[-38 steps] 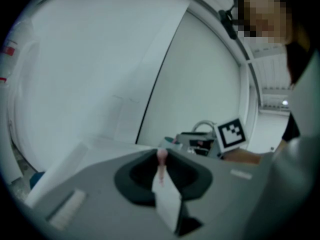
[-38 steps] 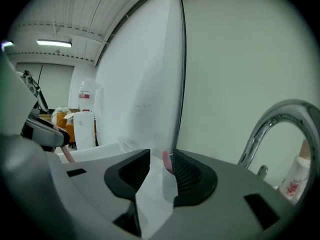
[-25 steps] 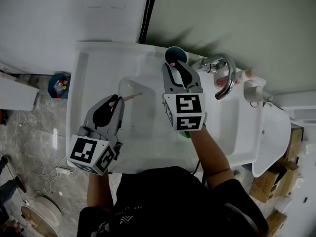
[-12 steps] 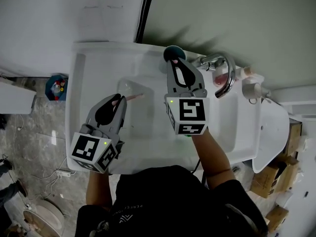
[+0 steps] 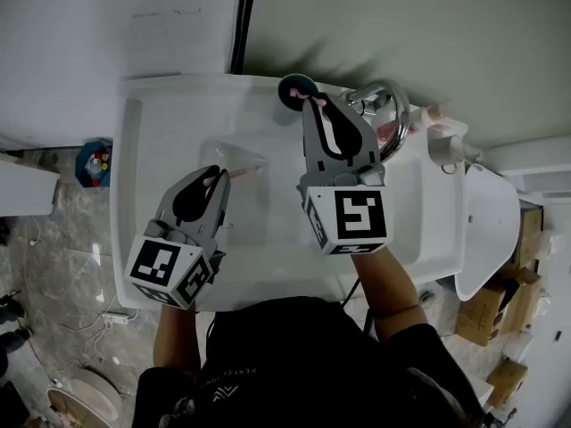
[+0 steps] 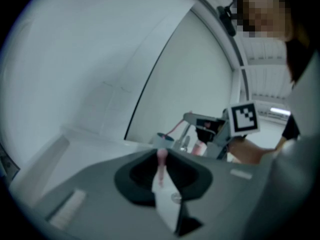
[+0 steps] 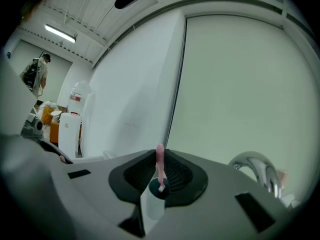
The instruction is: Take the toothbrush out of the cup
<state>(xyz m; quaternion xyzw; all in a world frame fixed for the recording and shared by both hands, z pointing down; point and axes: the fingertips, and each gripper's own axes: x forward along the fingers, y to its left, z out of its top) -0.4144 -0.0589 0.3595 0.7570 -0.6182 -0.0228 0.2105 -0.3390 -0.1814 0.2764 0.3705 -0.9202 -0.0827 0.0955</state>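
A person stands at a white sink [image 5: 165, 141] and holds a gripper in each hand. The right gripper [image 5: 314, 105] is up at the back of the sink, just beside the shiny tap [image 5: 395, 114]. Its jaws have just been closing, and now they pinch a thin pink toothbrush [image 7: 160, 165] right at their tips. The toothbrush stands nearly straight up and down. Its white brush end hangs over the dark mouth of the cup [image 5: 291, 87]. The cup sits on the back edge of the sink, right under the tips of the gripper. In the left gripper view, the pink handle slants down from the right gripper to the rim of the cup. I cannot tell if the brush end is all the way out of the cup or a little inside.

The left gripper [image 5: 217, 176] is nearer to the person, over the bowl of the sink and well apart from the cup. Its jaws are pressed on another toothbrush [image 5: 243, 173], which is pink too. That one sticks out past the tips, toward the middle of the sink.

Both grippers point away from the person, toward the wall behind the sink. Each one has a cube with black and white squares at its back end.
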